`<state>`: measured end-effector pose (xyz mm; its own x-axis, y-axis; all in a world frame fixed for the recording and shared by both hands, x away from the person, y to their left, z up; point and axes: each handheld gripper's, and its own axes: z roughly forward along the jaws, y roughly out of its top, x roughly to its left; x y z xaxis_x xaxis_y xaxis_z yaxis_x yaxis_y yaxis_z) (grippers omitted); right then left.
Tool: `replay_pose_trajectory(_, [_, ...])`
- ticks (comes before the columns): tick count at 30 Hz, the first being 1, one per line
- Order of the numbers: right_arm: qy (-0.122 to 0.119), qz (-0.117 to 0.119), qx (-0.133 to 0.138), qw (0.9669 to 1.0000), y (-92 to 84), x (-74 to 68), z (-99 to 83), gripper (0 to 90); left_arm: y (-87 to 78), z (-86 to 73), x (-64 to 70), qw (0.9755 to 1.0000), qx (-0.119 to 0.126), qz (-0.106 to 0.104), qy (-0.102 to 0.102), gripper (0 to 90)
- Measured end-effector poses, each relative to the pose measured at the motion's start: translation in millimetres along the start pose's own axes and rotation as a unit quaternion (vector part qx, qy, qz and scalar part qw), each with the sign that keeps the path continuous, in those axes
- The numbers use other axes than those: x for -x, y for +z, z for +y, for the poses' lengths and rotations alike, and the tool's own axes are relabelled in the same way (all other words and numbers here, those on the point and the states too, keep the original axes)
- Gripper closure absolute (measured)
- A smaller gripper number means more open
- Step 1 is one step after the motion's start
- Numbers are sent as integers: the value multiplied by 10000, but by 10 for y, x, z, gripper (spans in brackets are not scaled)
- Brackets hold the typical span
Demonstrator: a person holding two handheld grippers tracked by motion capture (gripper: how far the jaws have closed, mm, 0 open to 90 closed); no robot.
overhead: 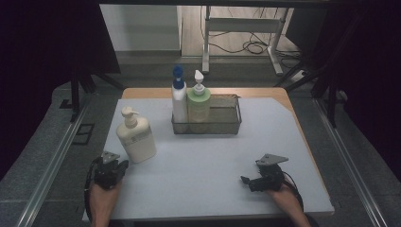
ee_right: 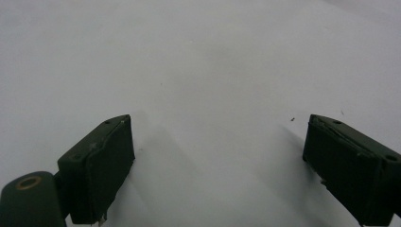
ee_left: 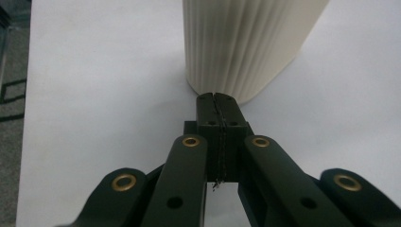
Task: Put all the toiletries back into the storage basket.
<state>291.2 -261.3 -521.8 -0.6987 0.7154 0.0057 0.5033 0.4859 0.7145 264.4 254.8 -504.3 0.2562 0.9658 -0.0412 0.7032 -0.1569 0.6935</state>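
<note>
Two grippers low over the table, one cream pump bottle (overhead: 136,138) outside the wire basket (overhead: 222,126).

Left gripper (overhead: 110,172) has its jaws pressed together, empty, tips just short of the ribbed bottle base. Right gripper (overhead: 257,182) is spread wide over bare tabletop (overhead: 203,165), likely staged to assist. Basket's right half stays free, seemingly for this bottle.

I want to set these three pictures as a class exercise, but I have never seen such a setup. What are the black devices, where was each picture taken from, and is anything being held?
A person sits at a white table, holding a black two-jaw gripper in each hand. The high view looks down from above. There, the left gripper sits beside a cream pump bottle, and the right gripper rests over bare table. A wire basket holds a blue-capped bottle and a green pump bottle. The other two pictures come from cameras riding on the grippers. The left gripper's jaws are shut with nothing between them, right in front of the cream bottle; the right's stand open. Nothing is held.
</note>
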Motion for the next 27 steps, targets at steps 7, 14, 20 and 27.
replay_pose_trajectory(7, [-6,-10,13,10000,1,-2,-3,92,100,95,-71,9999,-40,93,9,894])
replay_pose_trajectory(14, [-6,-6,13,10000,1,0,-4,92,173,172,-158,9998,15,191,-32,894])
replay_pose_trajectory(20, [0,-4,17,10000,1,0,-5,92,249,217,-231,9999,88,58,-118,894])
replay_pose_trajectory(27, [2,3,21,10000,2,0,-5,92,272,208,-267,9998,169,-60,-123,894])
